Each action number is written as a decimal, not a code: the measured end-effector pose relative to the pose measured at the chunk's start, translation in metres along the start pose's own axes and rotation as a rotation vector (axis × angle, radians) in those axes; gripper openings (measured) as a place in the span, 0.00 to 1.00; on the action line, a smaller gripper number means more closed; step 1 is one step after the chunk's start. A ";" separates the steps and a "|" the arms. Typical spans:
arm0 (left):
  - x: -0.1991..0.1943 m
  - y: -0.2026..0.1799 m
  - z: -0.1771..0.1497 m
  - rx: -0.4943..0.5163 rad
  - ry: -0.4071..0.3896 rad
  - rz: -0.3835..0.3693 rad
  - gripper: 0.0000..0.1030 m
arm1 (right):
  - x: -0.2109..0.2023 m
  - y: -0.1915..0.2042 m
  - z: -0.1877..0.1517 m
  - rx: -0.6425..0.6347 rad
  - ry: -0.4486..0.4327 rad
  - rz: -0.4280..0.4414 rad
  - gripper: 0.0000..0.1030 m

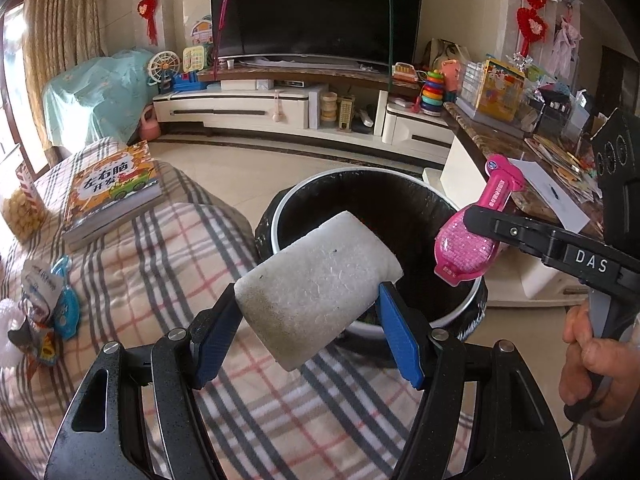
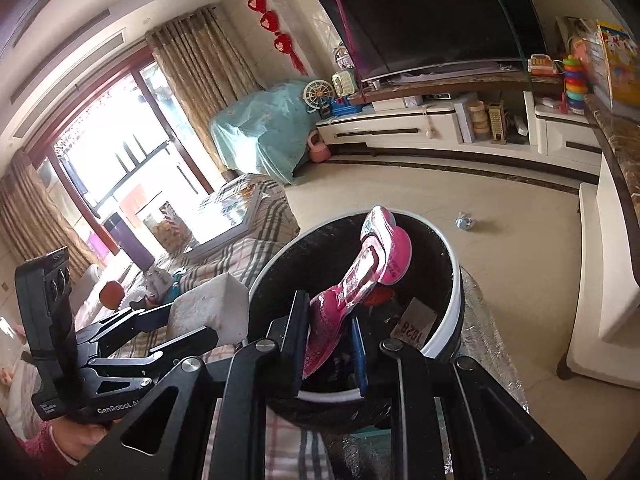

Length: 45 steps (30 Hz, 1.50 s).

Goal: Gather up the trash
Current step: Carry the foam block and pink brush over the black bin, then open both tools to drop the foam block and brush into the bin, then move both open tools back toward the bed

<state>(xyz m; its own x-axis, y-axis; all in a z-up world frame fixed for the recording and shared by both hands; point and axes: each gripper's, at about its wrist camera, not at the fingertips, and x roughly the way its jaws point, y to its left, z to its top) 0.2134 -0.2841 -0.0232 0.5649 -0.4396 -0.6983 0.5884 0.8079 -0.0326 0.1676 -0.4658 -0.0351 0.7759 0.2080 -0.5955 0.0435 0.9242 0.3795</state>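
The left gripper [image 1: 308,300] was clamped on a foam block [image 1: 316,280] at the bin's [image 1: 460,312] near rim; the right gripper [image 2: 328,332] pinched a pink pack [image 2: 360,276] over its mouth. Released there, the block might clip the rim and fall outside

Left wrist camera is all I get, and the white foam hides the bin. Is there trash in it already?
Observer: Yes. A white card with red digits lies inside the bin.
Operator: Did any trash fall on the floor?
Observer: A crumpled wrapper lies on the floor beyond the bin.
Operator: Anything else I can't see?
Observer: A purple bottle stands upright, off to the left of the bin.
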 end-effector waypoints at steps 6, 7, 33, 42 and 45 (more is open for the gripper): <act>0.010 -0.002 0.011 0.013 0.003 0.002 0.66 | 0.008 -0.006 0.007 -0.003 0.009 -0.017 0.19; 0.012 -0.002 0.013 0.014 0.006 0.002 0.66 | 0.011 -0.007 0.009 -0.006 0.012 -0.021 0.19; 0.029 -0.002 0.019 0.000 0.045 -0.030 0.79 | 0.021 -0.027 0.026 0.041 0.026 -0.067 0.74; 0.023 0.000 0.014 -0.036 0.026 -0.055 0.82 | -0.005 -0.022 0.018 0.081 -0.049 -0.087 0.85; 0.016 0.003 0.011 -0.046 0.010 -0.052 0.82 | -0.011 -0.021 0.017 0.102 -0.059 -0.083 0.86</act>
<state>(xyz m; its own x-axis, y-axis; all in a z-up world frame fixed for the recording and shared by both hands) 0.2307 -0.2926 -0.0269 0.5278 -0.4778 -0.7022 0.5893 0.8014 -0.1023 0.1691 -0.4926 -0.0246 0.8026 0.1105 -0.5862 0.1704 0.8993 0.4028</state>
